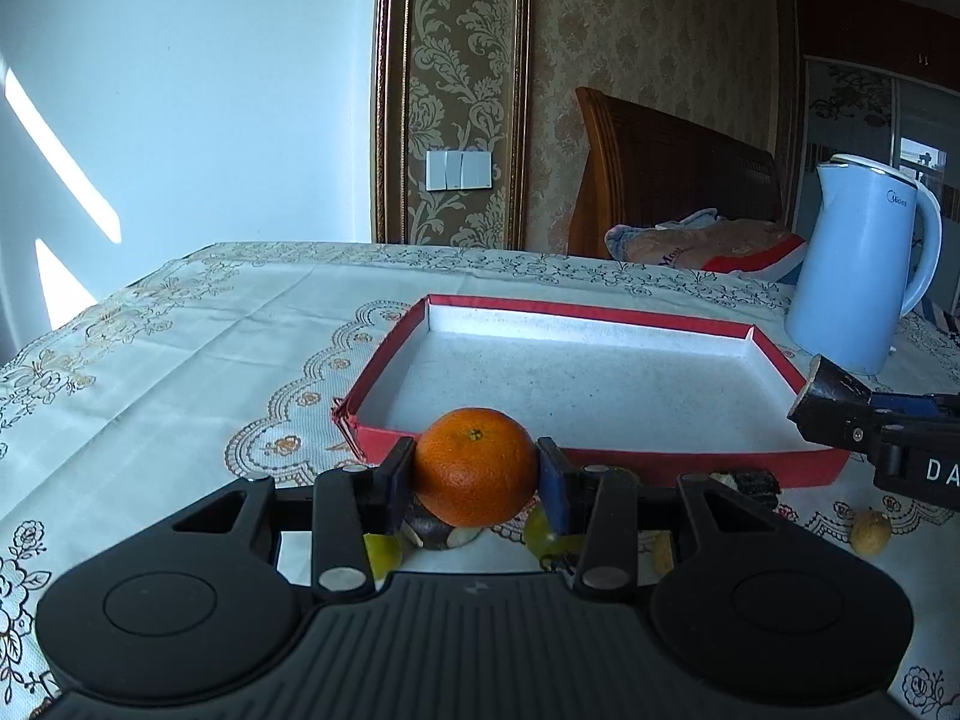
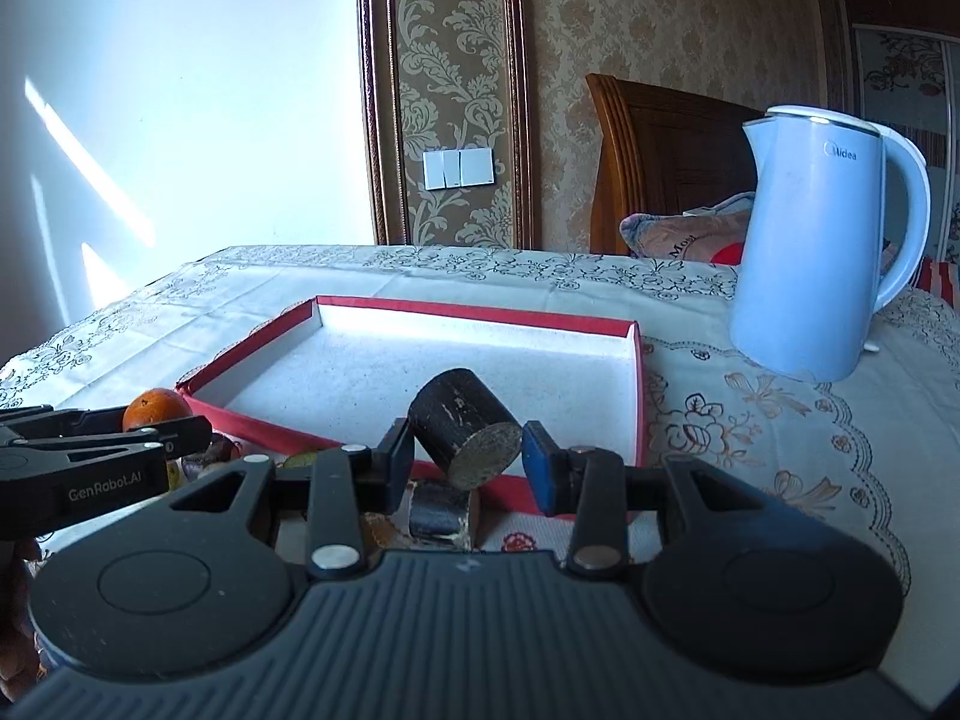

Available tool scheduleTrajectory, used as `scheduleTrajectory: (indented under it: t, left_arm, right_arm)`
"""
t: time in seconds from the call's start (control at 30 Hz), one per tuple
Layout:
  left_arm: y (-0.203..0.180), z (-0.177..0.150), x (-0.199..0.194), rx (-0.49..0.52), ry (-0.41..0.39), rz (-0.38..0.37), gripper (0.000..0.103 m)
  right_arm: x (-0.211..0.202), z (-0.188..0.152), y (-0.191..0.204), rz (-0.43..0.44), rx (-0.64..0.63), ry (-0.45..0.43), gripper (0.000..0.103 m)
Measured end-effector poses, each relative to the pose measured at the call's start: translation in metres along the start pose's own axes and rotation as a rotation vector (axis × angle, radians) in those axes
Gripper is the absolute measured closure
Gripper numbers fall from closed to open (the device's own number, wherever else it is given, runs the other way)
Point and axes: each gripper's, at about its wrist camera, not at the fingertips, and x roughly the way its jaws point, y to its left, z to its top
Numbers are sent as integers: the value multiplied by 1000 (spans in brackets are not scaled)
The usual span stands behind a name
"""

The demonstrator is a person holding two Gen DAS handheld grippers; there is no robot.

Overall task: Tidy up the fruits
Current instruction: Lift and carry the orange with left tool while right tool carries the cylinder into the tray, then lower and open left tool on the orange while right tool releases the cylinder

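My left gripper (image 1: 475, 477) is shut on an orange mandarin (image 1: 474, 468), held just in front of the near wall of a red tray (image 1: 600, 456) with a white floor. My right gripper (image 2: 468, 456) is shut on a dark cylindrical sugarcane piece (image 2: 462, 432), above the tray's (image 2: 637, 396) near right edge. From the right wrist view the mandarin (image 2: 155, 409) and left gripper show at the left. In the left wrist view the cane piece (image 1: 831, 384) and right gripper appear at the right edge. More fruit lies below the grippers: green pieces (image 1: 543, 531), another dark cane piece (image 2: 438, 516).
A pale blue electric kettle (image 2: 810, 252) stands at the tray's back right. A small yellowish fruit (image 1: 869, 533) lies on the lace tablecloth (image 1: 180, 360) at the right. A wooden headboard (image 1: 672, 174) and pillow sit beyond the table's far edge.
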Motion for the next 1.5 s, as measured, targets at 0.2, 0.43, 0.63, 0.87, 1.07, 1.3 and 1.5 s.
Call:
scheduleTrajectory:
  t: [0.2,0.43,0.63,0.87,1.07,1.3,1.5]
  left_arm:
    - [-12,30,31,7,3,28,61]
    - [-21,38,82,32,78,18,61]
    - [-12,33,117,24,149,50,61]
    - [-7,26,135,63,198,116,62]
    - [-19,17,115,125,208,121,62]
    - [-19,14,99,85,245,96,62]
    - [-27,13,82,79,246,65,62]
  right_arm:
    - [20,14,-6,3,37,20,66]
    - [56,11,-18,-1,94,94,66]
    - [82,6,-25,-21,106,128,66]
    - [92,4,-26,-30,95,150,66]
    - [92,4,-28,-29,96,146,66]
    - [94,2,-30,-34,95,159,66]
    - [92,2,-31,-24,102,153,66]
